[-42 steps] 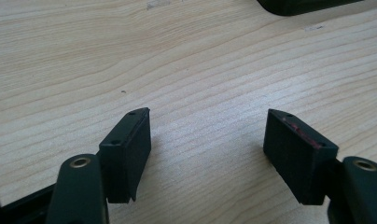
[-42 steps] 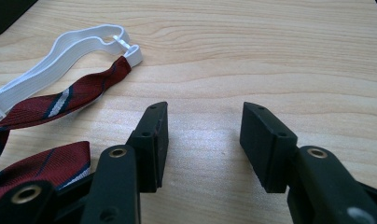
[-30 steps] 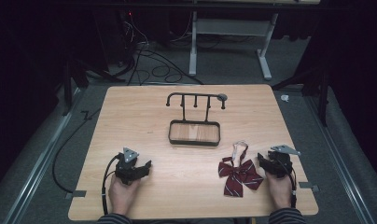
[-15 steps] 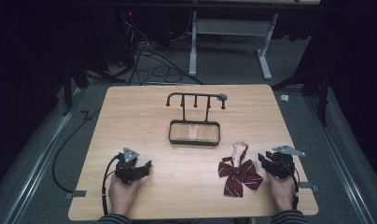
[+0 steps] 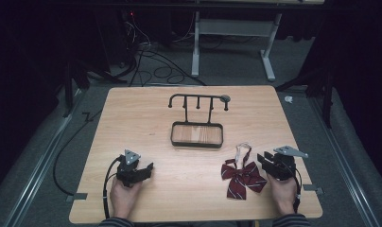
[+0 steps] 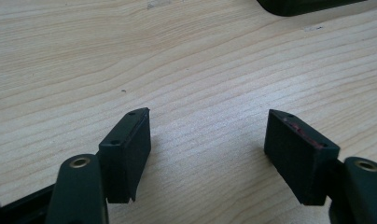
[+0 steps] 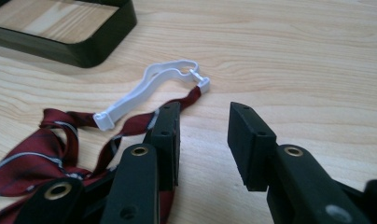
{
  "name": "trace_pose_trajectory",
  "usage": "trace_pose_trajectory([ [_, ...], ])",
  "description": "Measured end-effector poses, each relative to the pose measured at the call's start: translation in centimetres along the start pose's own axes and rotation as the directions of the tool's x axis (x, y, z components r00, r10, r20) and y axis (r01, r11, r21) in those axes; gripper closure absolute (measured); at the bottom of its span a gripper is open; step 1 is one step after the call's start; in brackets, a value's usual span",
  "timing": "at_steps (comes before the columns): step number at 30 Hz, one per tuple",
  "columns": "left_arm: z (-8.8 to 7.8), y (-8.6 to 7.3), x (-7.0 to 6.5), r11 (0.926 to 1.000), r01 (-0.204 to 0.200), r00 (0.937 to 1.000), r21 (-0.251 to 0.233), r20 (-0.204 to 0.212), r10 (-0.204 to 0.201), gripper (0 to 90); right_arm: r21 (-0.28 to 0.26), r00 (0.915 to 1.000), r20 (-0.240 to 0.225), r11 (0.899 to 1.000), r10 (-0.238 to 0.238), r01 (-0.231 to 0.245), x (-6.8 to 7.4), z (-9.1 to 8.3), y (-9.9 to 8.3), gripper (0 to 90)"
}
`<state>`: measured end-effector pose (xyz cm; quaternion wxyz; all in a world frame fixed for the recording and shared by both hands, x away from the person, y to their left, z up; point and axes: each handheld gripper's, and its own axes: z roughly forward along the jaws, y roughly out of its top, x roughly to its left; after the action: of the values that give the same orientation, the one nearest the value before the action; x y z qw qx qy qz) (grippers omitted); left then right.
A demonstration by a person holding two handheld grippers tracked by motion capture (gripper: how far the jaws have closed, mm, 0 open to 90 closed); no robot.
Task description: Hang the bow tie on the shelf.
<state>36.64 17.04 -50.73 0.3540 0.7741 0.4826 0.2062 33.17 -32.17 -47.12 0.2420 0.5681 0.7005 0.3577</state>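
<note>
A dark red striped bow tie (image 5: 243, 174) with a white clip strap (image 5: 242, 152) lies flat on the table near the front right. My right gripper (image 5: 264, 161) sits just right of it. In the right gripper view its jaws (image 7: 203, 112) have just been closing, but a gap remains and only bare wood lies between them. There the bow tie (image 7: 46, 154) lies to the left, partly under the left jaw, and the strap (image 7: 144, 88) stretches ahead. My left gripper (image 5: 146, 168) rests at the front left, open (image 6: 207, 126) over bare wood.
A black hook rack (image 5: 198, 98) rises from a black-rimmed tray base (image 5: 196, 146) in the middle of the wooden table (image 5: 146, 123). The tray's corner (image 7: 84, 51) is ahead-left of the right gripper. Cables trail off the table's left side.
The right gripper has lifted slightly beside the bow tie. The left hand and the bow tie have stayed put.
</note>
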Motion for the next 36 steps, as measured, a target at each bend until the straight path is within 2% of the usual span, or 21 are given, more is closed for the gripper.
trace_pose_trajectory([
  [10, 0.0, 0.0, 0.0, 1.0, 0.003, 1.0, -0.001, 0.004, -0.003, 31.7, 0.037, 0.9998, -0.02, 0.999, -0.008, 0.009, 0.5, 1.4, 1.4, 66.9],
  [22, 0.0, 0.0, 0.1, 1.0, 0.005, 1.0, -0.002, 0.004, -0.005, 31.7, 0.076, 0.9997, -0.021, 0.997, 0.01, -0.009, 0.8, 3.5, 2.9, 67.7],
  [29, 0.0, 0.0, 0.1, 1.0, 0.005, 1.0, -0.002, 0.004, -0.005, 31.7, 0.106, 0.9998, -0.011, 0.994, 0.013, -0.012, 1.1, 4.6, 3.2, 66.4],
  [36, 0.0, 0.0, 0.1, 1.0, 0.006, 1.0, 0.001, 0.006, -0.006, 31.7, 0.139, 1.0, 0.009, 0.99, -0.004, 0.003, 1.3, 5.2, 3.0, 63.2],
])
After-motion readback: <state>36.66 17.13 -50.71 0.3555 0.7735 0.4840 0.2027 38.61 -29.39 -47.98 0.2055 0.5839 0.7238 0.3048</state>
